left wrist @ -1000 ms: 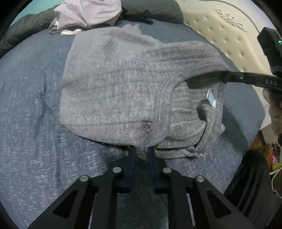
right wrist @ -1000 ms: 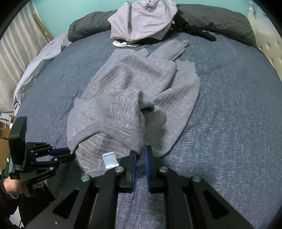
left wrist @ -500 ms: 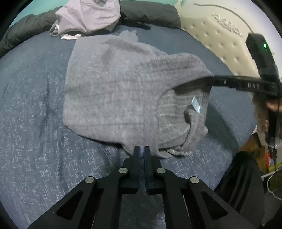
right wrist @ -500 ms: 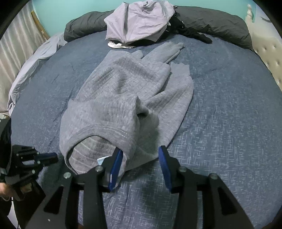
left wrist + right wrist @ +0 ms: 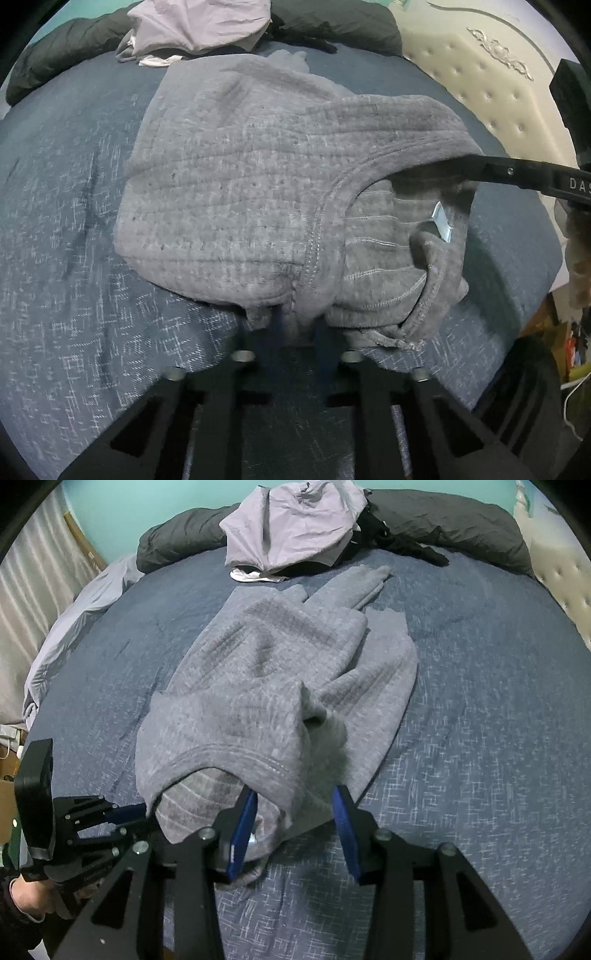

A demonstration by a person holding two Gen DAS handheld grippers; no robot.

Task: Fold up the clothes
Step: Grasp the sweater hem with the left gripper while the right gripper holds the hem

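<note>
We see a grey sweater (image 5: 236, 192) of thick, quilted knit lying partly folded on the bed (image 5: 498, 709), whose dark blue cover has a pale crosshatch weave. Its ribbed hem curves open at the near edge, showing a striped inner side and a small white label (image 5: 441, 223). One sleeve (image 5: 354, 587) stretches toward the far end of the bed.

Our left tool (image 5: 297, 325) sits at the sweater's near edge with a bunch of fabric between its fingers; the picture is blurred there, so we cannot tell whether it has closed on the cloth. Our right tool (image 5: 295, 812) is spread wide, its blue-padded fingers (image 5: 242, 827) to either side of the hem fold, gripping nothing.

At the far end a crumpled lilac garment (image 5: 295, 520) of thin smooth cloth rests on a dark puffy duvet (image 5: 450, 520). A cream tufted headboard (image 5: 491, 96) with carved trim stands beside the bed.
</note>
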